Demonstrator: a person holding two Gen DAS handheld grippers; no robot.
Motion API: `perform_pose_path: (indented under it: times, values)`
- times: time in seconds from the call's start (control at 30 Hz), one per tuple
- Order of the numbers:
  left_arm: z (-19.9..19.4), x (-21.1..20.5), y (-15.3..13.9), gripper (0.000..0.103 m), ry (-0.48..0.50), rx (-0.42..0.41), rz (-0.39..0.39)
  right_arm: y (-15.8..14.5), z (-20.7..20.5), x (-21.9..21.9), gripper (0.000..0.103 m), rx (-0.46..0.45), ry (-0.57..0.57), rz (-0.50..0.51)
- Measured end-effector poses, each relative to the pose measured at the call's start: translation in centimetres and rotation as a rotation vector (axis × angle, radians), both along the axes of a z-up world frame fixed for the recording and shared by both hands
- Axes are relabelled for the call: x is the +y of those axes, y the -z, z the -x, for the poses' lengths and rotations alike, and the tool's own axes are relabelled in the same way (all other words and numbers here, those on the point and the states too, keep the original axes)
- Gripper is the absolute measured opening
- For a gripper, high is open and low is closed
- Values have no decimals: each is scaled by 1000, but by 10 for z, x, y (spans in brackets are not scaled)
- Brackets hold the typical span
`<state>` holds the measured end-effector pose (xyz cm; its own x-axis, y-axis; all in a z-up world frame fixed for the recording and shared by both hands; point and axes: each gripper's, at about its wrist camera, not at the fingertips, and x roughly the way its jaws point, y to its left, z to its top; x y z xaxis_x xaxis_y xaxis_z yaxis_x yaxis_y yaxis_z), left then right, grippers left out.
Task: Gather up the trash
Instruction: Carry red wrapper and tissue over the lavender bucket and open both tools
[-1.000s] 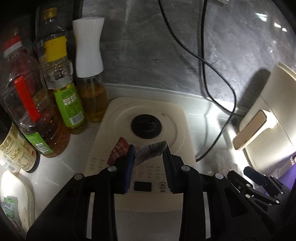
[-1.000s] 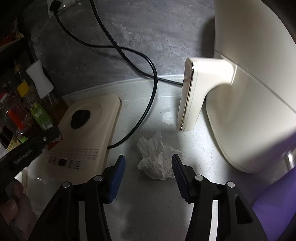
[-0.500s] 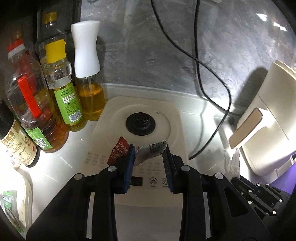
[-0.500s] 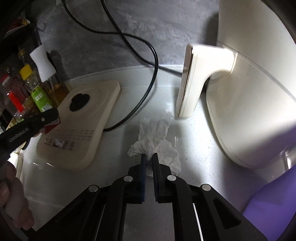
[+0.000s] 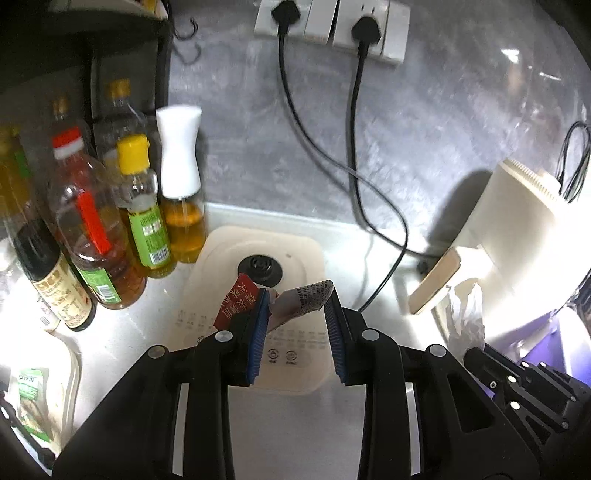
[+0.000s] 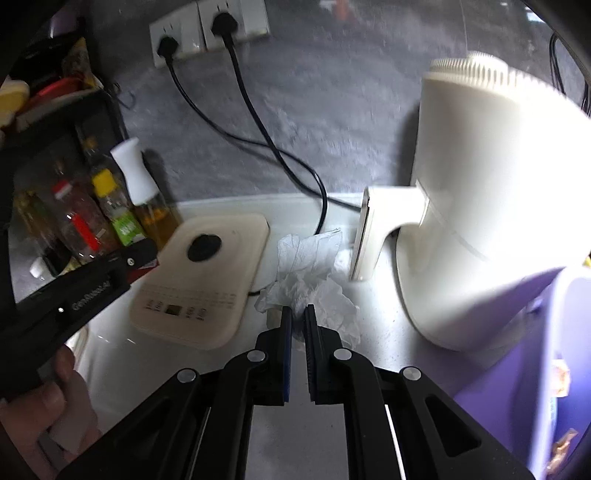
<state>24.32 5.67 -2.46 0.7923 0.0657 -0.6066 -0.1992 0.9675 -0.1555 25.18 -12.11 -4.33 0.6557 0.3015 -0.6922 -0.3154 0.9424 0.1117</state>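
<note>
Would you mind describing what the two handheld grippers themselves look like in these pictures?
Both are matte black plastic linkages with silver round pivot pins. The left gripper and right gripper each have two flat fingers lined with ribbed blue pads. In the right wrist view, the left gripper's side carries blurred white lettering, and a bare hand grips it; no sleeve shows.

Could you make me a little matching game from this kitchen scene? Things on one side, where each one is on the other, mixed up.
Things:
1. crumpled tissue
2. snack wrapper
3. white-capped oil bottle
4. black plugs

Places:
A. in the wall sockets
B. between the left gripper fingers
C. pinched by the right gripper
D. beside the cream cooker, by the wall

Pairs: 1-C, 2-B, 3-D, 4-A
</note>
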Motion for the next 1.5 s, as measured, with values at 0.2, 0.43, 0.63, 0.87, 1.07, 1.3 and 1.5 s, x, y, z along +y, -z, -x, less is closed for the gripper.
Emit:
perform_pose_path:
  times: [0.2, 0.43, 0.63, 0.87, 1.07, 1.3, 1.5]
  values:
    - [20, -12, -23, 30, 7, -50, 2, -37, 18, -14, 7, -60, -18, -19]
    - [37, -30, -45, 30, 34, -99, 2, -69, 37, -35, 7, -110, -19, -53]
    - [45, -52, -59, 30, 74, -132, 4, -91, 56, -55, 7, -142, -9, -72]
    - [47, -82, -67, 30, 135, -147, -1, -100, 72, -79, 7, -158, 31, -84]
    - [47, -118, -67, 30, 214, -149, -1, -103, 80, -105, 8, -162, 80, -91]
    - [51, -163, -69, 30, 317, -155, 2, -101, 89, -148, 8, -164, 164, -97]
    - [53, -197, -67, 30, 383, -147, 4, -97, 96, -186, 11, -154, 240, -115]
